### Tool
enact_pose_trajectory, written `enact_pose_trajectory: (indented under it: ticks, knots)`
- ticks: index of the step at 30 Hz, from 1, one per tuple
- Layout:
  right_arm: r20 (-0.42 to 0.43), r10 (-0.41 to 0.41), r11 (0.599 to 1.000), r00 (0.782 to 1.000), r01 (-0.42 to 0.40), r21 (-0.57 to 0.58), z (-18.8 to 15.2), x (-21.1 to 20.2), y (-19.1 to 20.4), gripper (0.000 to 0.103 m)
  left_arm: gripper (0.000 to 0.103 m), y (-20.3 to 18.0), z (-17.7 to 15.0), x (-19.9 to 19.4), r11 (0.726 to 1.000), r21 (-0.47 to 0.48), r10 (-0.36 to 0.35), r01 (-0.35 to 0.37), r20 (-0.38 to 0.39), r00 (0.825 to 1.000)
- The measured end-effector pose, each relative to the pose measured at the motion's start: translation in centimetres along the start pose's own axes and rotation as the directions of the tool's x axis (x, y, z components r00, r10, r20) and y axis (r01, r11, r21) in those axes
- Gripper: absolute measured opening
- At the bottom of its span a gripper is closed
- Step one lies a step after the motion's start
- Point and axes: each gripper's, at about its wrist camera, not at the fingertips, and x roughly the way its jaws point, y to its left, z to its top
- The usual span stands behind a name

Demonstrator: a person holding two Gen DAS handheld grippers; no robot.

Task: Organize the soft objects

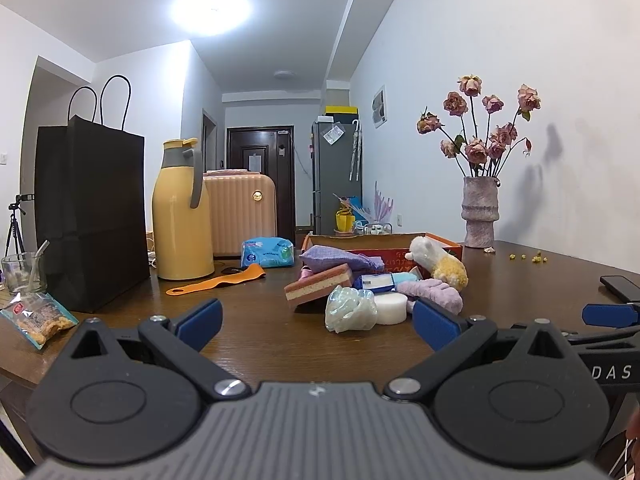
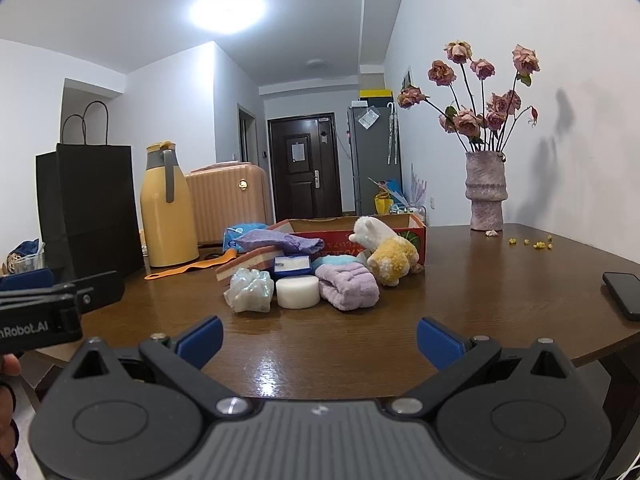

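A pile of soft things lies mid-table before an open red cardboard box [image 1: 448,245] [image 2: 416,236]. It holds a crumpled pale plastic wad [image 1: 349,309] [image 2: 250,290], a white round sponge [image 1: 390,308] [image 2: 298,291], a lilac folded towel [image 1: 436,293] [image 2: 348,285], a pink layered sponge [image 1: 318,287], a purple cloth pouch [image 1: 336,259] [image 2: 280,240], a blue-white packet [image 2: 292,265] and a white-and-yellow plush toy [image 1: 438,262] [image 2: 386,250]. My left gripper [image 1: 316,326] is open just short of the pile. My right gripper [image 2: 318,340] is open too, further back.
A black paper bag [image 1: 90,216], yellow thermos jug [image 1: 182,212], orange strap [image 1: 216,282], blue wipes pack [image 1: 266,252], snack packet [image 1: 38,318] and glass [image 1: 22,272] stand at left. A vase of dried roses [image 2: 486,192] and a phone [image 2: 624,294] sit at right.
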Motion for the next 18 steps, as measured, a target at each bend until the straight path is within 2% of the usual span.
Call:
enact_pose_trajectory:
  ticks: [18]
  knots:
    - [0.006,-0.004,1.000,1.000,0.004,0.000,0.13,-0.34,-0.04,0.103,0.103,0.13,-0.03,0.02,1.000,0.007,0.002,-0.002,-0.002,1.000]
